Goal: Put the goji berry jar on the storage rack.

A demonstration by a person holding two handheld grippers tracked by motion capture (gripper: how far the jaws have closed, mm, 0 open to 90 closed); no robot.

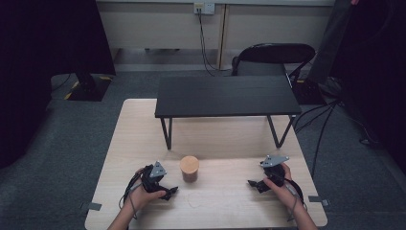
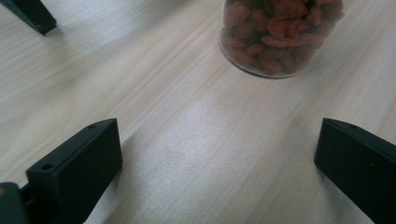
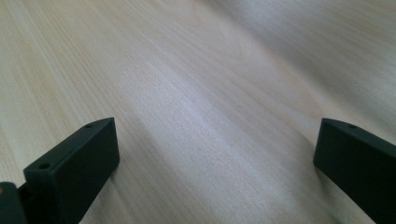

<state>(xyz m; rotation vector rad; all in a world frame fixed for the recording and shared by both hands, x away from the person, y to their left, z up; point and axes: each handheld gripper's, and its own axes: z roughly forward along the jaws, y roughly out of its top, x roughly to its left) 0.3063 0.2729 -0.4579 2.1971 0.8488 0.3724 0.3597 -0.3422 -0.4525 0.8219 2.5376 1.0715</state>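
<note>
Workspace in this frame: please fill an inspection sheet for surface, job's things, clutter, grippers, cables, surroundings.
Surface: pale wooden table, a faint ring mark near its front edge.
Job's things: clear jar with wooden lid, reddish dried pieces inside, upright between the grippers.
Clutter: black low shelf on the table's far half.
Grippers: left gripper open, near the jar; right gripper open, nothing between its jaws.
Cables: one trails from each gripper; more on the floor at right.
Surroundings: grey carpet, black chair, wall socket.
</note>
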